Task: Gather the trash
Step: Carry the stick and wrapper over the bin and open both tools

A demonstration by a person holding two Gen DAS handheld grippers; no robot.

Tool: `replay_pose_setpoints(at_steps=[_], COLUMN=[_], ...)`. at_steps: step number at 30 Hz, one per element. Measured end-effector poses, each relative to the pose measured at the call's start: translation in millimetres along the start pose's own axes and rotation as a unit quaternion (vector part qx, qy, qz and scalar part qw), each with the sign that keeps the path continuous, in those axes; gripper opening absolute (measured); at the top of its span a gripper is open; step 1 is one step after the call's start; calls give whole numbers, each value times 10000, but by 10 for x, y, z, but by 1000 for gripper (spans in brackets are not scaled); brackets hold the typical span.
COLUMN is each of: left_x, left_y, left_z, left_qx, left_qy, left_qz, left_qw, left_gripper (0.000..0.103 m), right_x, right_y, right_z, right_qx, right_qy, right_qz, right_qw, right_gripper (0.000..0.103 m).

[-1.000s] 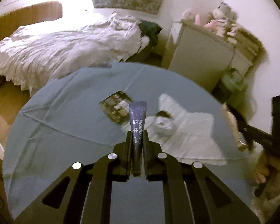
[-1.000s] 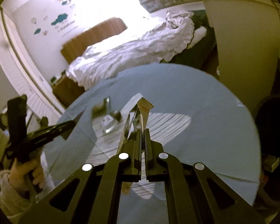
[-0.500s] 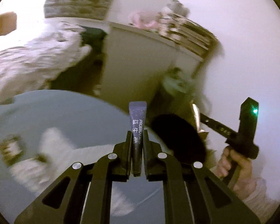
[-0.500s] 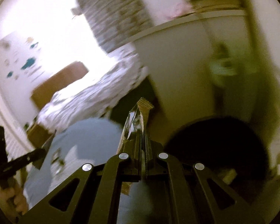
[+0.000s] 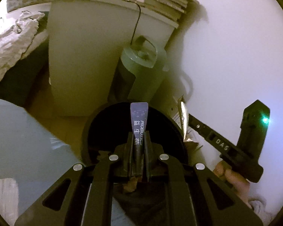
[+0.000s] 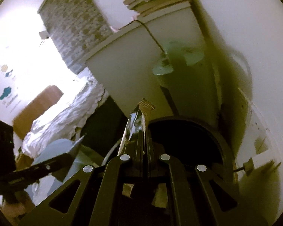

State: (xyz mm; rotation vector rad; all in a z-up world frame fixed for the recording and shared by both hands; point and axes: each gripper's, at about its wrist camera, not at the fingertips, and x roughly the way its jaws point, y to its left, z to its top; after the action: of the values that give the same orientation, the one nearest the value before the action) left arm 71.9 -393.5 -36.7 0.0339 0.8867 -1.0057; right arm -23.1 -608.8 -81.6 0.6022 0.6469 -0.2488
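My left gripper (image 5: 138, 137) is shut on a dark blue probiotic sachet (image 5: 139, 118) and holds it over the open mouth of a round black trash bin (image 5: 107, 130). My right gripper (image 6: 143, 137) is shut on a crumpled silver and brown wrapper (image 6: 135, 120), held just left of the same bin's rim (image 6: 222, 145). The right gripper with its wrapper (image 5: 184, 116) shows at the bin's right edge in the left wrist view. The left gripper (image 6: 73, 146) shows at lower left in the right wrist view.
The round table's blue cloth (image 5: 18, 131) lies at the lower left. A white cabinet (image 5: 88, 56) topped with stacked books stands behind the bin, next to a green cylinder appliance (image 5: 139, 71). A bed (image 6: 66, 113) is at left, a white wall (image 5: 235, 56) at right.
Both grippers have swung right, away from the table and its litter, and now stand at the black bin. Each still holds its piece of trash.
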Motion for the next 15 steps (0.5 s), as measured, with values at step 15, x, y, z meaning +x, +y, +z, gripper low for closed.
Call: replay_pose_setpoints(at_steps=[15], left_x=[321], left_y=[-119], left_z=[18], left_qx=[73], left_qy=[207], left_qz=[5], left_qw=[9998], left_gripper=[12], right_x=[-51], right_y=[-193], right_z=[-29], right_qx=[234], right_qy=[17], right_qz=[-14], right_qw=[9997], right_gripper=[4])
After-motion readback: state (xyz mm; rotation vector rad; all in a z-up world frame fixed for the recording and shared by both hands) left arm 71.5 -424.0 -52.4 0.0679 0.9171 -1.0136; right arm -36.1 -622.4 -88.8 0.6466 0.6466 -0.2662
